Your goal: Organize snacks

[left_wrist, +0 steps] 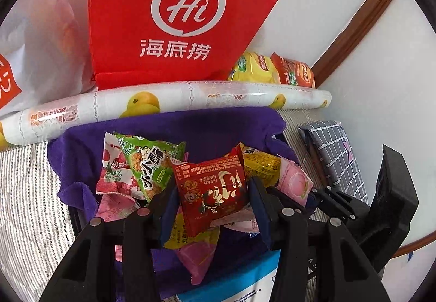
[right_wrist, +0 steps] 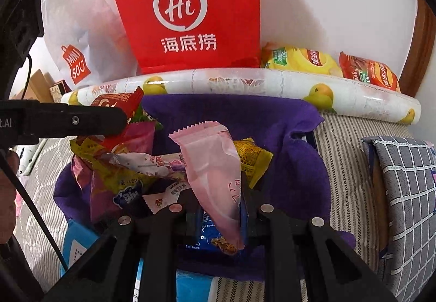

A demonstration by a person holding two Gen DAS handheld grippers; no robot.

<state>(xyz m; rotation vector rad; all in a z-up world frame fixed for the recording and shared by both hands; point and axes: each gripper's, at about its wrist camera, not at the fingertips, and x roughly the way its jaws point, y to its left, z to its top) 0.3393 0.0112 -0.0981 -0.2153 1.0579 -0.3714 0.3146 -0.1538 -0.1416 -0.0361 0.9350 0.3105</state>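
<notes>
We have a red snack packet (left_wrist: 212,193) clamped between the pads of the left claw (left_wrist: 211,194), held just above the heap of snacks (left_wrist: 141,165) that lies on the purple cloth (left_wrist: 218,125), and a pink snack packet (right_wrist: 215,165) pinched by its lower end in the right claw (right_wrist: 239,209), whose jaws are nearly together on the thin wrapper, so that it stands up and leans left over the same heap. Holding each packet by the flat of its wrapper keeps it clear of the others, which we judge is how they are being picked out one at a time for sorting. The heap itself sits mostly toward the left half of the cloth, with green, yellow and pink packets overlapping; a blue packet (right_wrist: 207,231) lies right under the right claw. The cloth seems to drape a dark frame or basket on a striped bed cover (left_wrist: 24,193). Behind it a fruit-printed roll (left_wrist: 190,96) lies across the far edge, then a red paper bag (left_wrist: 177,16), a white shopping bag (right_wrist: 81,37) and two crisp packets (right_wrist: 327,61) against the wall. A grey checked cushion (right_wrist: 406,179) lies off the right edge. The two claws work close together over the heap, so each can get in the other's way, and loose wrappers could snag.
</notes>
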